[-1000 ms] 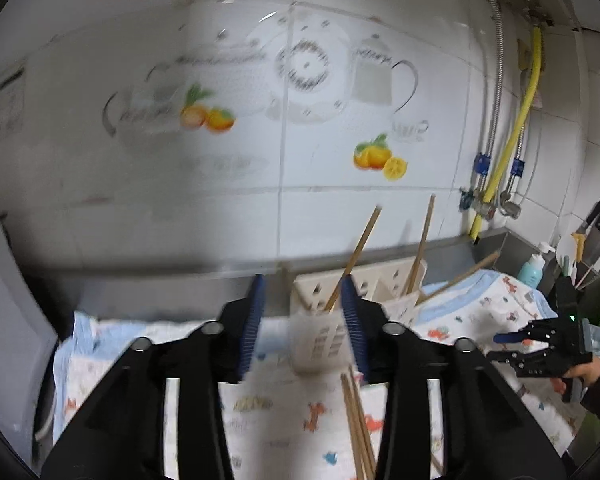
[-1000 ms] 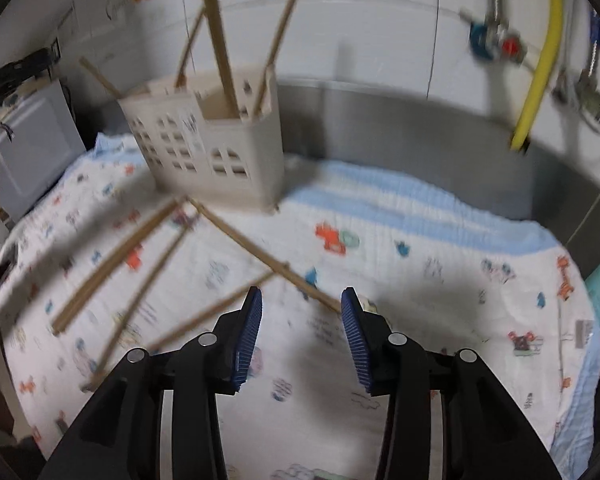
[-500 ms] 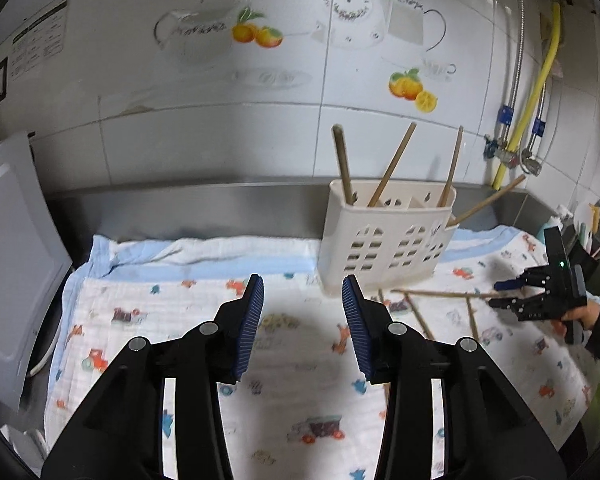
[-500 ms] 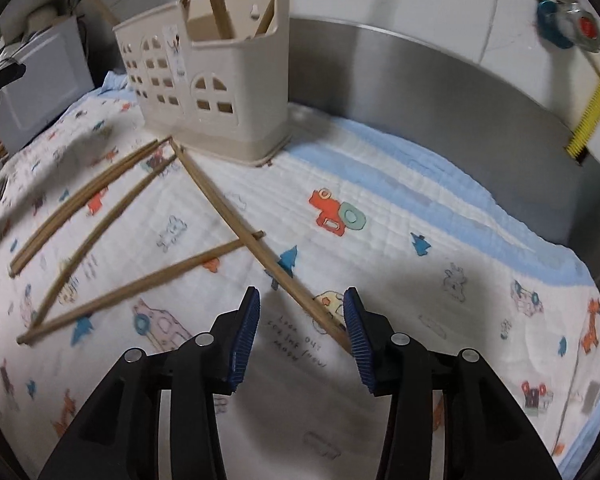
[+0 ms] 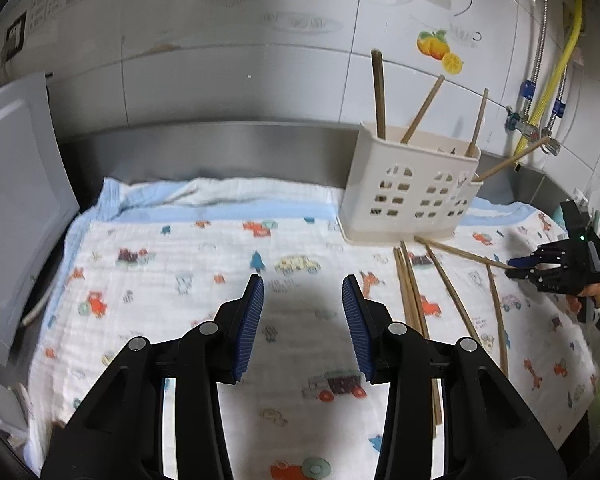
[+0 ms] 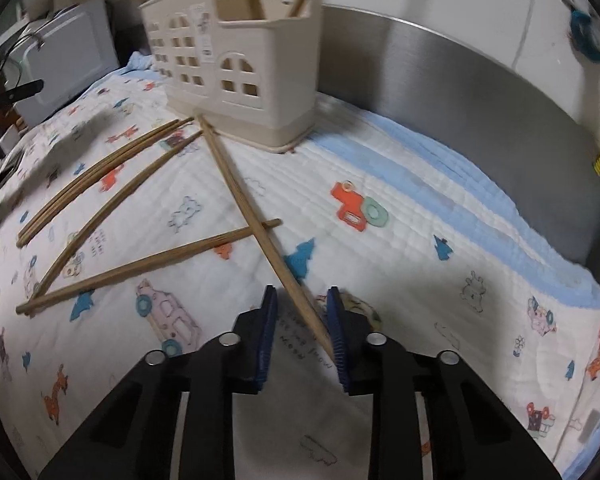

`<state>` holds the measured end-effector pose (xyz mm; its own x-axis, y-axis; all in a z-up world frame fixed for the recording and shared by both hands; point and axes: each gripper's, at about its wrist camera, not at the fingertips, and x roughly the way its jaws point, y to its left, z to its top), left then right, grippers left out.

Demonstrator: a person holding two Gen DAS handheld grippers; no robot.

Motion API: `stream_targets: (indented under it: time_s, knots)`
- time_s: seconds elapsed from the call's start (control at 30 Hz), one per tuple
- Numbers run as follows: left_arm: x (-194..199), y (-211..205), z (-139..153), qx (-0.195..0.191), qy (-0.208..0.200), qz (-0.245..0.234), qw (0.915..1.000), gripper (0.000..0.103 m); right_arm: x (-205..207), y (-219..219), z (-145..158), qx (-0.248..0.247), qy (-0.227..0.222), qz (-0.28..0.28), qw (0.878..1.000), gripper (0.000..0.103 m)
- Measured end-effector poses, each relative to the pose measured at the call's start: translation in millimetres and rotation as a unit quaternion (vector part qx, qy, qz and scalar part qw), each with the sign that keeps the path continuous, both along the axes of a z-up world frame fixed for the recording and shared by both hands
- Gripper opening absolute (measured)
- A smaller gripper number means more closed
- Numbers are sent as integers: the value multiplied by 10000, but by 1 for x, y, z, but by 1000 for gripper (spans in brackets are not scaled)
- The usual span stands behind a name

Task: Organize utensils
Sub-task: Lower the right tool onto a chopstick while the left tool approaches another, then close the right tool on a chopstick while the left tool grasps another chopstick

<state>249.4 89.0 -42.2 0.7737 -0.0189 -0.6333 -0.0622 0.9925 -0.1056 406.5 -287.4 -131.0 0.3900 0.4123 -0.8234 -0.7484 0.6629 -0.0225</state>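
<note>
The left tongs (image 5: 302, 292) hover with blue pads spread wide and nothing between them. The right tongs (image 6: 301, 314) sit lower, their pads closer together yet still apart; a hand (image 5: 599, 295) grips their handle behind them.

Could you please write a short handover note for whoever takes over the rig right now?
Left claw: open, empty, above the cloth.
Right claw: open, straddling the near end of one chopstick, not yet gripped.
Done: four chopsticks stand in the holder.
Left: that chopstick and the other loose chopsticks on the cloth go into the holder.
</note>
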Motion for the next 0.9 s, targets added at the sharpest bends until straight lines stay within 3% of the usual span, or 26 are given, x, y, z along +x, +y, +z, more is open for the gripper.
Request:
stream_targets:
  time_s: [0.17, 0.4, 0.9]
  knots:
    - [-7, -10, -12, -57, 124, -159, 9998, 42, -13, 7, 1, -183, -181, 119, 9996, 15]
    - [-21, -31, -28, -131, 290, -474, 9984, 42, -43, 17, 16, -43, -328, 299, 9990, 11]
    - [-36, -91, -73, -58, 698, -1018, 9923, 41, -116, 33, 89, 1098, -925, -64, 9896, 7]
